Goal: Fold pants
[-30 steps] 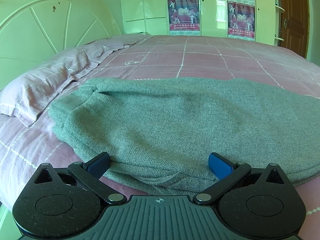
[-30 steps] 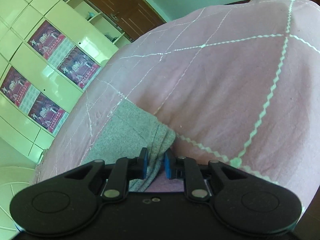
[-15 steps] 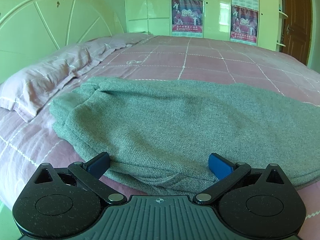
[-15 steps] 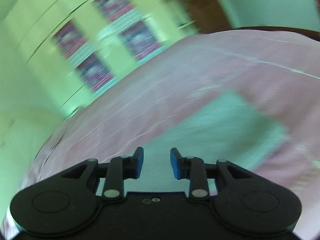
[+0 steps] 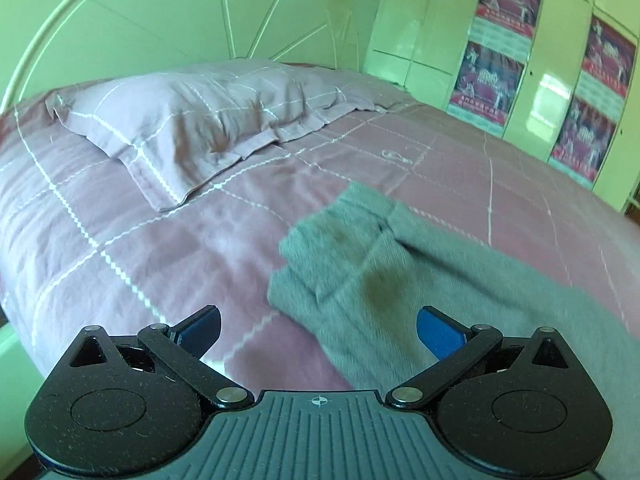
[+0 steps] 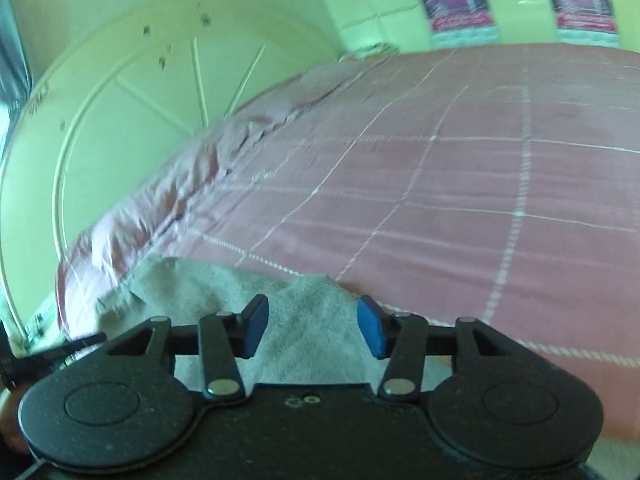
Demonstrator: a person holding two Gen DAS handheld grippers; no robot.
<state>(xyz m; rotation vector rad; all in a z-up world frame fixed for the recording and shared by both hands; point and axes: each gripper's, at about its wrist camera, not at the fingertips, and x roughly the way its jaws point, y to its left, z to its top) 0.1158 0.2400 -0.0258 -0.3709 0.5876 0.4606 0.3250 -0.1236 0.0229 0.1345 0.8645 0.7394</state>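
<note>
Grey pants [image 5: 420, 264] were laid folded on a pink bedspread [image 5: 168, 248], their edge near the pillow [image 5: 192, 120] — open bedspread all around. The left gripper [image 5: 318, 330] was spread wide, gripping nothing. The right gripper [image 6: 312, 326] was opening — pants seen between its unpressed pads.

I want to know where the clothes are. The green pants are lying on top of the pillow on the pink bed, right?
Not quite. The green pants lie on the pink bed, but not on the pillow. The left wrist view shows the pillow up by the headboard, apart from the pants, with bare bedspread between them.
</note>
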